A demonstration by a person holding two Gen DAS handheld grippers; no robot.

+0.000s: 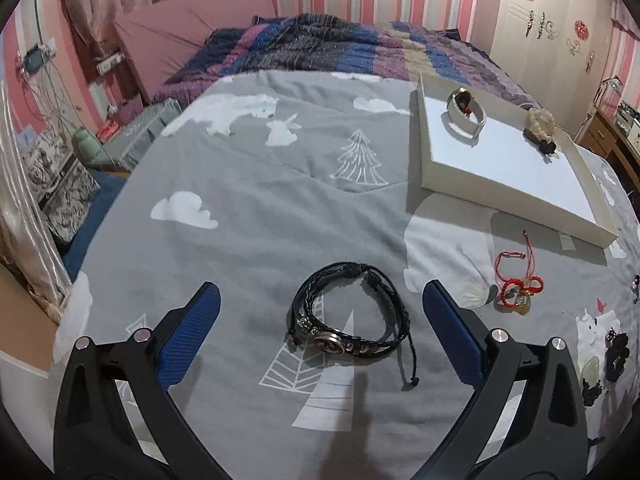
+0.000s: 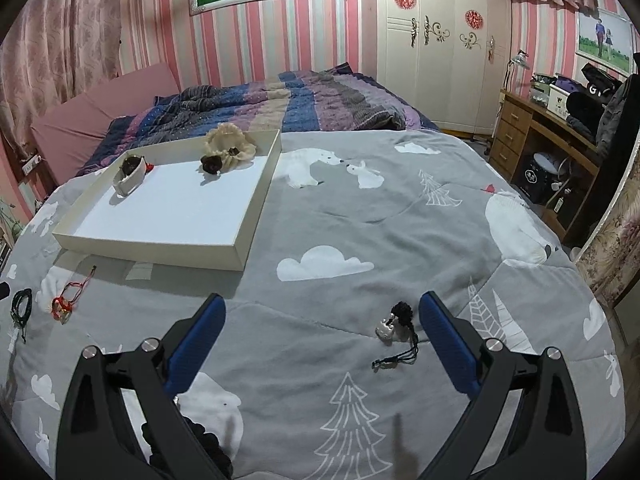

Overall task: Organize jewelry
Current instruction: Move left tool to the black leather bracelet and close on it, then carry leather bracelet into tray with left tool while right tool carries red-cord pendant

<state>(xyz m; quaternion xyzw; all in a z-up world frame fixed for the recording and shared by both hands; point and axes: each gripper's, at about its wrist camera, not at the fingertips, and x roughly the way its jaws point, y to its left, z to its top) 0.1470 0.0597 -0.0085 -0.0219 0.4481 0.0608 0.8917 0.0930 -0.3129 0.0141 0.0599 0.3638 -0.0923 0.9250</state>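
A black braided bracelet with a round metal charm lies on the grey bedspread between the fingers of my open left gripper. A red string bracelet lies to its right. A shallow white tray holds a white bangle and a cream beaded bracelet. My right gripper is open and empty above the spread. A small pendant on a black cord lies just inside its right finger. The tray also shows in the right wrist view, with the red bracelet and the black bracelet at far left.
A black beaded piece lies under my right gripper's left finger. More dark beaded pieces lie at the right of the left wrist view. A rumpled striped quilt covers the far bed. A wardrobe and desk stand to the right.
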